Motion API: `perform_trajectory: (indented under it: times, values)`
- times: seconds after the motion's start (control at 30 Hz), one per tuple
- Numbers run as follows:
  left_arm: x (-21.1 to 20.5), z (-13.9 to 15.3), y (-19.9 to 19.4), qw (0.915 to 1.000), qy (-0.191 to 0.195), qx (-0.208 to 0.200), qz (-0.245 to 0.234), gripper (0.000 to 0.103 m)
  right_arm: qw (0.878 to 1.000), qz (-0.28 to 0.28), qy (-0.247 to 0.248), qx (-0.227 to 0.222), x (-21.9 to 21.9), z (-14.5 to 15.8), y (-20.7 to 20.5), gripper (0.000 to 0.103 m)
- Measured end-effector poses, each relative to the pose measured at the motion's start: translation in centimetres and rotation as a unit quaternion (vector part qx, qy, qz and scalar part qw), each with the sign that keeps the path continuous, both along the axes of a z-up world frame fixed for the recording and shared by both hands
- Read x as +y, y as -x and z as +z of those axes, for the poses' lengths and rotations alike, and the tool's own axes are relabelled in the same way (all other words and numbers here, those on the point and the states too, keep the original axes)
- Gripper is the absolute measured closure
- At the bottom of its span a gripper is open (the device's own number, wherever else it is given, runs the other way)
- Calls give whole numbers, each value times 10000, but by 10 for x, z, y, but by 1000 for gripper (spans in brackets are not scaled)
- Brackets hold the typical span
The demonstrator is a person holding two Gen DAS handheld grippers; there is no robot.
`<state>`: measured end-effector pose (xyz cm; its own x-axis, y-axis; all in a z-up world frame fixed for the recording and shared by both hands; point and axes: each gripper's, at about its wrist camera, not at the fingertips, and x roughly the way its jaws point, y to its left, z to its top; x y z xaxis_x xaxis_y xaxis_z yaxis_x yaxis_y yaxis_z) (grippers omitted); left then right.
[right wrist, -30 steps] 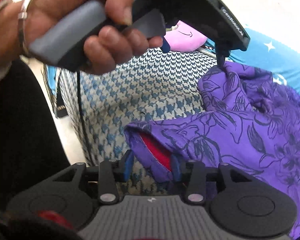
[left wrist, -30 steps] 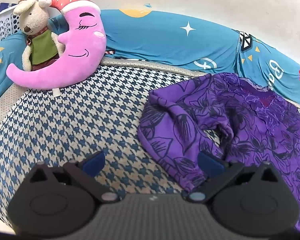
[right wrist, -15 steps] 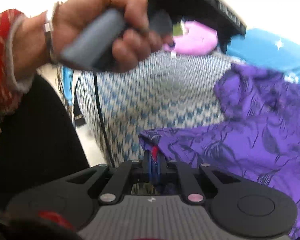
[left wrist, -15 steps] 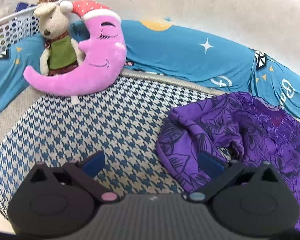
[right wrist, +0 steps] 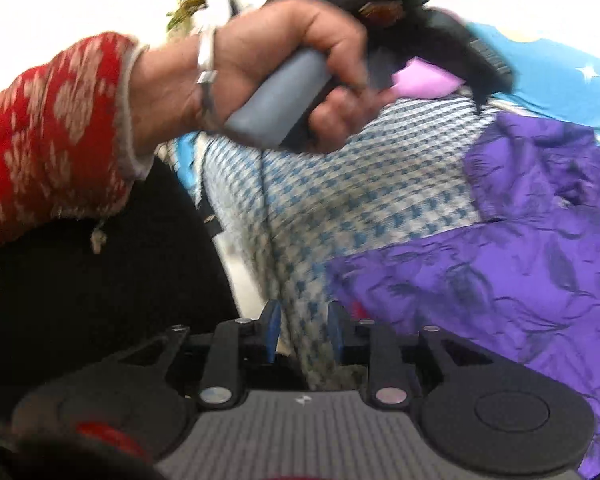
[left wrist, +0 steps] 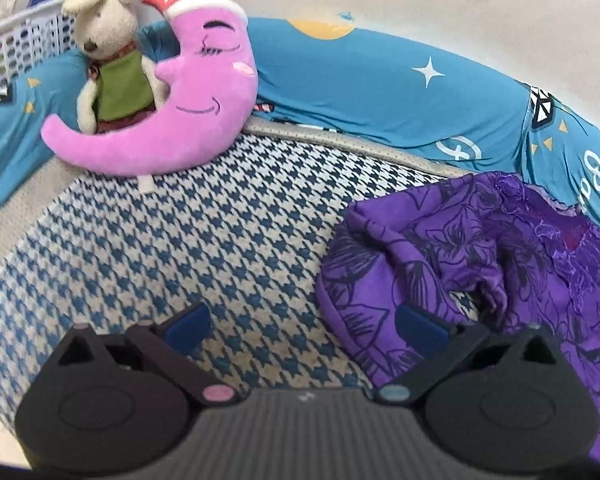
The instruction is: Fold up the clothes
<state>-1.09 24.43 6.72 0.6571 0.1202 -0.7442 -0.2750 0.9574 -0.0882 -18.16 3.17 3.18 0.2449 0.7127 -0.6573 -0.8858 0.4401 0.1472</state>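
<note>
Underfoot is a bed with a blue-and-white houndstooth cover (left wrist: pixel 204 248), backed by a pale wall and a teal star-print bolster (left wrist: pixel 380 92) along its far edge. Near the far left corner a pink moon pillow (left wrist: pixel 172 120) cradles a stuffed rabbit (left wrist: pixel 108 68). The purple floral garment (left wrist: pixel 480 264) lies crumpled at the right side. The left gripper (left wrist: pixel 300 326) is spread wide, empty; the right gripper (right wrist: pixel 302 336) is parted, holding nothing, at the bed's near edge beside the garment's hem.

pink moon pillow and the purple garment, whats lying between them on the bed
Nothing lies there. In the left wrist view only bare houndstooth cover stretches between the pink moon pillow and the purple garment.
</note>
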Motion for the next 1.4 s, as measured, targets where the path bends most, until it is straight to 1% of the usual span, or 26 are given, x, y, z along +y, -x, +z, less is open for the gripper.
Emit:
perform_trajectory:
  times: [0.07,0.17,0.3,0.4,0.57,0.63,0.73,0.87,1.03,1.07,1.1,1.17,1.2,1.23,1.27,1.3,1.33,1.37,1.4]
  values:
    - [0,-3,-5,9999,138,53,-15,0,9998,-197,-103,27,-7,6,-8,75]
    - [-2,-7,-15,9998,195,96,16,0,9991,-378,-173,-20,-14,13,-23,72]
    - [-7,-9,-28,9996,241,126,-24,0,9987,-464,-106,-178,-22,20,-41,71]
    - [-14,-11,-38,9996,232,172,-77,0,9983,-547,-106,-167,-26,20,-59,69]
    - [-30,-15,-54,9994,182,224,-196,0,9975,-677,-103,-148,-34,20,-90,68]
    - [-37,-18,-60,9991,231,261,-245,0,9976,-682,-79,-107,-34,17,-101,68]
    - [-47,-24,-69,9989,164,323,-297,0,9968,-785,-159,46,-38,14,-116,68]
    - [-57,-33,-80,9986,-9,409,-337,0,9919,-1148,-384,373,-50,11,-130,68]
    - [-64,-46,-90,9974,-82,645,-310,1,9873,-1435,-582,361,-59,17,-138,68]
    - [-66,-49,-91,9970,-123,706,-308,2,9862,-1480,-636,371,-61,18,-140,68]
    - [-67,-52,-91,9965,-163,755,-318,5,9852,-1525,-685,374,-62,20,-141,68]
    - [-70,-57,-91,9952,-202,879,-377,27,9834,-1610,-757,350,-65,22,-143,68]
    - [-71,-60,-91,9946,-223,934,-403,34,9826,-1650,-788,338,-66,23,-145,68]
    - [-72,-62,-90,9940,-282,966,-428,47,9818,-1686,-807,324,-66,24,-146,68]
    - [-72,-63,-89,9934,-344,997,-453,57,9810,-1729,-830,308,-67,24,-147,68]
    - [-72,-63,-87,9934,-391,974,-471,61,9800,-1776,-851,289,-67,25,-148,68]
    - [-72,-62,-85,9933,-438,948,-488,74,9791,-1822,-867,272,-66,25,-150,68]
    - [-72,-61,-84,9933,-485,922,-505,83,9786,-1845,-873,265,-66,25,-151,68]
    - [-70,-59,-82,9937,-510,878,-478,86,9781,-1868,-879,255,-66,25,-151,68]
